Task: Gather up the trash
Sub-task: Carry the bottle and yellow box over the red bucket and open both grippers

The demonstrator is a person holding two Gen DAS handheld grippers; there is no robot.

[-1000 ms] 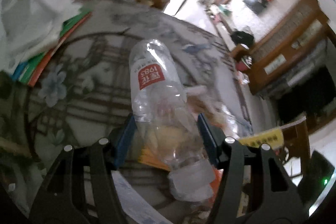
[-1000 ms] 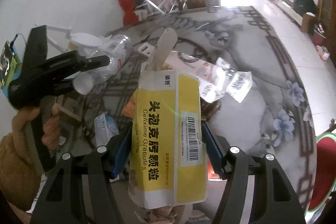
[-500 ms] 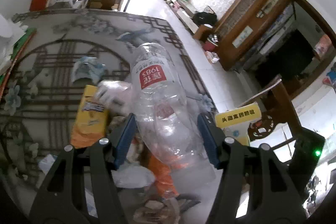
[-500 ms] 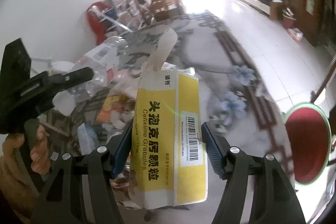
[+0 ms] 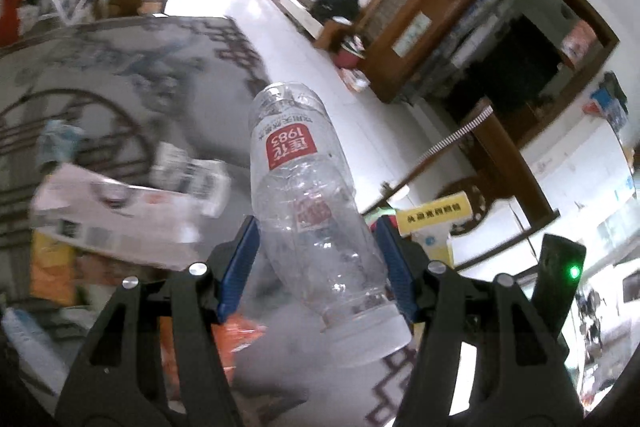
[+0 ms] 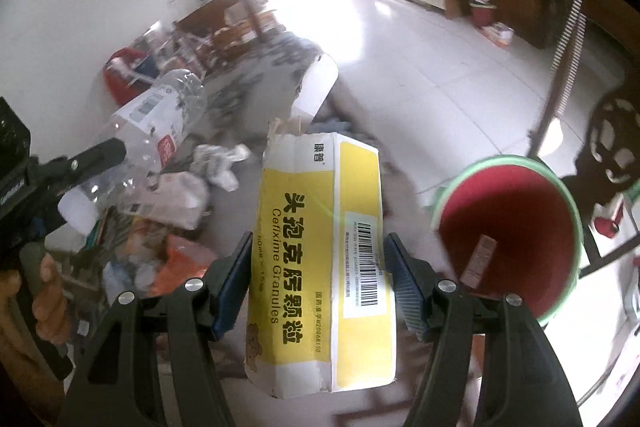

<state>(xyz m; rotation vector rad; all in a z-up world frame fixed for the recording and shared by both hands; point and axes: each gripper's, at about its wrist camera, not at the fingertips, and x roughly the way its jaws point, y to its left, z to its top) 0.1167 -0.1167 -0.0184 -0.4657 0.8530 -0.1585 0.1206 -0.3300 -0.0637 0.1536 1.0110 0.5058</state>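
Note:
My left gripper (image 5: 316,263) is shut on a clear plastic bottle (image 5: 304,195) with a red label, held up off the floor; the bottle also shows at the left of the right wrist view (image 6: 156,131). My right gripper (image 6: 320,275) is shut on a yellow-and-white medicine box (image 6: 320,267) with a torn open flap. A red bin with a green rim (image 6: 508,231) stands just to the right of the box, with a small brown box inside it. The yellow box also shows small in the left wrist view (image 5: 432,219).
A pile of loose trash, with white cartons (image 5: 120,211), crumpled paper (image 6: 220,163) and orange wrappers (image 6: 180,263), lies on a patterned grey rug (image 5: 120,75). White tiled floor (image 6: 420,47) stretches beyond. Wooden cabinets (image 5: 440,7) line the right wall.
Both grippers have swung to the right, away from the trash pile, with their loads. The red bin has come much closer in the right wrist view.

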